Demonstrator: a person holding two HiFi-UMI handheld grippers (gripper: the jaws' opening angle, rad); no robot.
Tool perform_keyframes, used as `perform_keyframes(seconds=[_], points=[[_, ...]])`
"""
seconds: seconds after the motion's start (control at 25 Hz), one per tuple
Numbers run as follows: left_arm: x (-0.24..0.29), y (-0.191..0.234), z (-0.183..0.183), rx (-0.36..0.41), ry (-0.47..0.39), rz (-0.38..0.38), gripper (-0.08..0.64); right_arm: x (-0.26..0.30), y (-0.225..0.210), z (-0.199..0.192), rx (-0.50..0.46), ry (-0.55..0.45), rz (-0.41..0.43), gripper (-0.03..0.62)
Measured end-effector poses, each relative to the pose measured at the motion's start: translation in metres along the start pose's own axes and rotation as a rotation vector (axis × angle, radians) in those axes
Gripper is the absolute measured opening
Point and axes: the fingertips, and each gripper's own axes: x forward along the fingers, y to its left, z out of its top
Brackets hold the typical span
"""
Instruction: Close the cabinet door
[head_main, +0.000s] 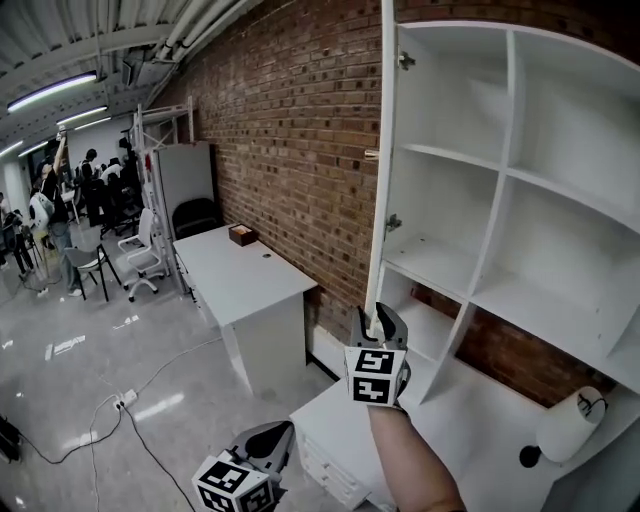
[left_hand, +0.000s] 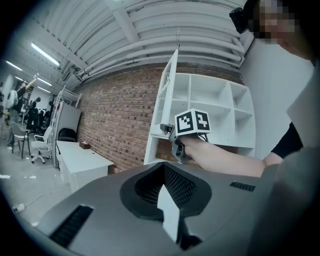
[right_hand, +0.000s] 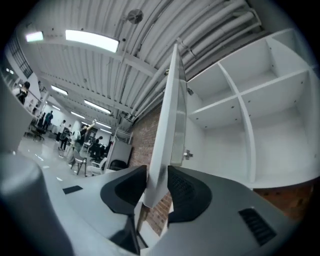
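The white cabinet (head_main: 500, 180) stands against the brick wall with its tall door (head_main: 381, 180) swung out edge-on toward me. My right gripper (head_main: 376, 318) is closed on the lower free edge of that door. In the right gripper view the door edge (right_hand: 167, 125) runs up between the two black pads of the right gripper (right_hand: 156, 185), and both pads touch it. My left gripper (head_main: 268, 440) hangs low at the bottom of the head view, shut and empty. The left gripper view shows the left gripper (left_hand: 167, 200), and beyond it the right gripper (left_hand: 167, 131) on the door (left_hand: 167, 100).
A white desk (head_main: 245, 275) with a small brown box (head_main: 241, 235) stands left of the cabinet along the brick wall (head_main: 290, 120). Below the cabinet is a white counter (head_main: 440, 420) with a paper roll (head_main: 568, 425). Cables (head_main: 110, 410) lie on the floor. Chairs and people are far left.
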Motion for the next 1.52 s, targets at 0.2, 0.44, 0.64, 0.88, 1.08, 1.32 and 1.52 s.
perform_keyframes(seconds=[0.2, 0.44, 0.64, 0.88, 1.08, 1.32, 1.52], points=[[0.021, -0.024, -0.002, 0.005, 0.006, -0.07, 0.008, -0.014, -0.057, -0.013, 0.002, 0.028, -0.075, 0.109], [0.047, -0.058, 0.001, 0.018, 0.009, -0.147, 0.008, -0.02, -0.114, -0.025, 0.037, 0.073, -0.092, 0.103], [0.067, -0.081, 0.0, 0.012, 0.014, -0.183, 0.008, -0.024, -0.142, -0.027, 0.059, 0.088, -0.069, 0.104], [0.087, -0.086, 0.0, 0.002, 0.008, -0.196, 0.008, -0.026, -0.183, -0.034, 0.08, 0.083, -0.14, 0.167], [0.1, -0.09, -0.002, -0.005, 0.012, -0.203, 0.008, -0.026, -0.215, -0.04, 0.115, 0.095, -0.18, 0.293], [0.112, -0.093, -0.002, -0.002, 0.021, -0.204, 0.008, -0.022, -0.241, -0.044, 0.103, 0.115, -0.22, 0.305], [0.121, -0.096, -0.002, -0.001, 0.023, -0.207, 0.008, -0.017, -0.256, -0.048, 0.117, 0.126, -0.222, 0.305]])
